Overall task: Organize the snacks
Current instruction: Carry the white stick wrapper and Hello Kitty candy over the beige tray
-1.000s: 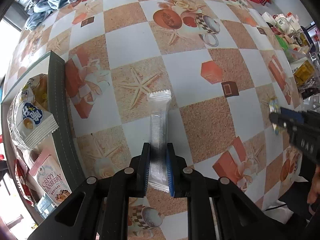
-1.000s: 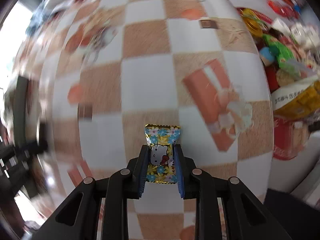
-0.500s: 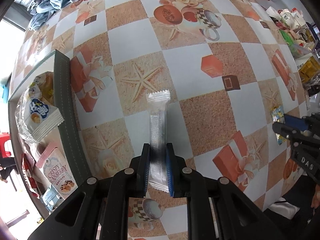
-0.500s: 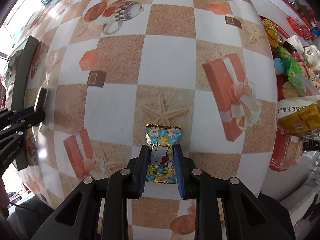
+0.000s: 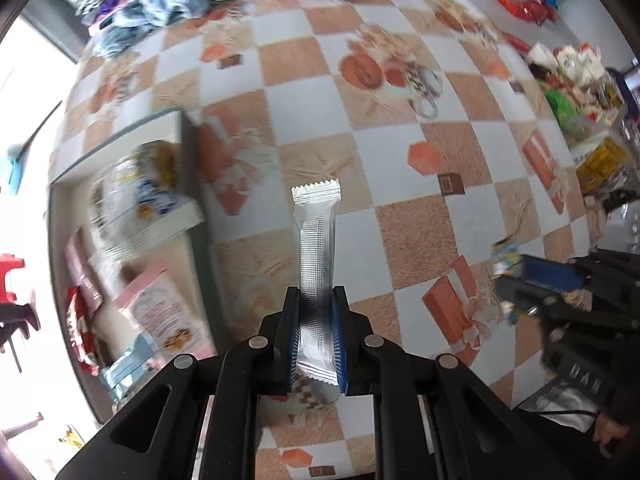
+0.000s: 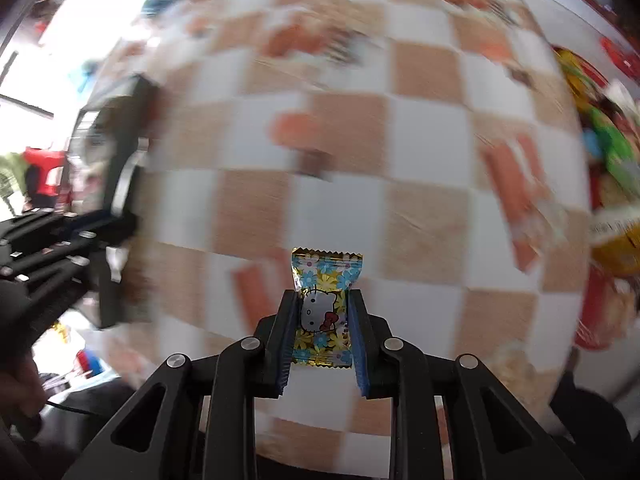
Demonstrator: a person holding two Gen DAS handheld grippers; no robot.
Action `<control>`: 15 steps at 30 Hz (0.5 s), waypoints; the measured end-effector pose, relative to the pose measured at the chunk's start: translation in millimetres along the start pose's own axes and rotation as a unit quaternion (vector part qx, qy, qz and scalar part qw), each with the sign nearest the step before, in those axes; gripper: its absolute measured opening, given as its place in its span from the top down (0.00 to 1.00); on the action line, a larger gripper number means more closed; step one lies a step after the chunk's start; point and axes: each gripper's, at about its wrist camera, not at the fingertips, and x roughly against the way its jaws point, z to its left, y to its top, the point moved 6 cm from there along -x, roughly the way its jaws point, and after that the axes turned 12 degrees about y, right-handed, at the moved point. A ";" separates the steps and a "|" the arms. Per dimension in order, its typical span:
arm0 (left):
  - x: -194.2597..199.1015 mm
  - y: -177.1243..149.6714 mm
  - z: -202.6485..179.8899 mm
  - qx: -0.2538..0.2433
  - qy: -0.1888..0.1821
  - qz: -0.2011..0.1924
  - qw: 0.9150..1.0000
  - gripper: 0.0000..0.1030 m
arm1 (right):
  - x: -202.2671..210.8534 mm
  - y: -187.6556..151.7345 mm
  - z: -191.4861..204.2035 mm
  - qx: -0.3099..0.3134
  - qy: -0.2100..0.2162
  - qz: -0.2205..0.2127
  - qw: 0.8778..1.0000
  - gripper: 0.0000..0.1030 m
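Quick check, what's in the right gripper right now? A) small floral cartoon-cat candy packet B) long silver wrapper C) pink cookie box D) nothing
A: the right gripper has its jaws shut on the floral candy packet; the silver wrapper sits in the left gripper.

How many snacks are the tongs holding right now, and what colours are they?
Silver snack bar, in the left tongs: 1
Gold flowery candy packet with a cartoon cat, in the right tongs: 1
Total held: 2
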 end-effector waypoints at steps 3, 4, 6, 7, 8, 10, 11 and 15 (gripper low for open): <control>6.5 -7.7 30.3 0.036 -0.002 0.001 0.999 0.84 | 0.0 12.1 47.1 0.050 0.028 -0.004 0.998 0.75; 8.9 -13.4 41.3 0.052 -0.003 0.002 0.999 0.84 | -0.2 15.9 61.3 0.067 0.035 -0.004 0.997 0.75; 8.3 -22.4 67.2 0.083 -0.002 0.004 0.997 0.84 | -2.1 22.4 80.3 0.097 0.044 -0.002 0.994 0.75; 7.6 -28.0 81.5 0.098 -0.002 0.005 0.995 0.84 | -3.7 25.2 92.5 0.111 0.050 0.000 0.993 0.75; 6.5 -33.1 92.9 0.110 -0.002 0.008 0.994 0.84 | -5.9 26.1 104.3 0.124 0.055 0.003 0.991 0.75; 6.3 -44.5 115.1 0.135 -0.003 0.012 0.991 0.84 | -10.9 29.3 125.2 0.146 0.062 0.011 0.987 0.75; 6.0 -49.7 122.3 0.144 -0.003 0.014 0.990 0.84 | -14.2 29.8 134.7 0.157 0.064 0.016 0.985 0.75; 0.0 -70.5 157.3 0.169 0.009 0.022 0.985 0.84 | -28.0 28.6 160.6 0.196 0.061 0.035 0.978 0.74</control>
